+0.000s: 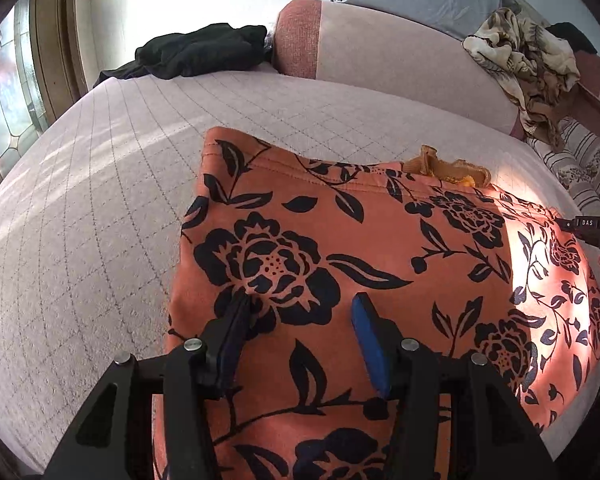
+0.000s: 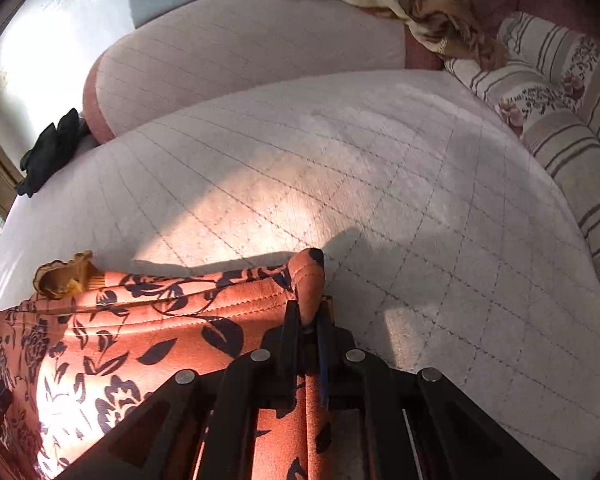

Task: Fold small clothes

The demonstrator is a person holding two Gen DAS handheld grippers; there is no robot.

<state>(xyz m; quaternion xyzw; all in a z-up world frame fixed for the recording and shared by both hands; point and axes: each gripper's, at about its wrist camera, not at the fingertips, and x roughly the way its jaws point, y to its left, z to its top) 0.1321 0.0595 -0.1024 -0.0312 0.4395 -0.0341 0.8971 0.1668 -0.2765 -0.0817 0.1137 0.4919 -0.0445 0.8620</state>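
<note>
Right wrist view: your right gripper (image 2: 309, 314) pinches only the garment's (image 2: 148, 320) corner; tugging could slip it. Left gripper (image 1: 300, 320) hangs released.

**Setting: private home, bedroom**

A bed (image 1: 100, 208) carries a quilted pale cover, a pink bolster (image 1: 380, 60) and striped floral pillows (image 2: 560, 92). Loose clothes (image 1: 528, 68) lie heaped at its head. A leaded-glass window (image 1: 8, 92) stands alongside.

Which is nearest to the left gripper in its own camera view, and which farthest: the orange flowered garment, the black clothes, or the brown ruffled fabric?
From the left gripper:
1. Orange flowered garment, directly beneath its fingers.
2. Brown ruffled fabric, at the garment's far edge, toward the right.
3. Black clothes, far back left, beside the pink bolster.
</note>
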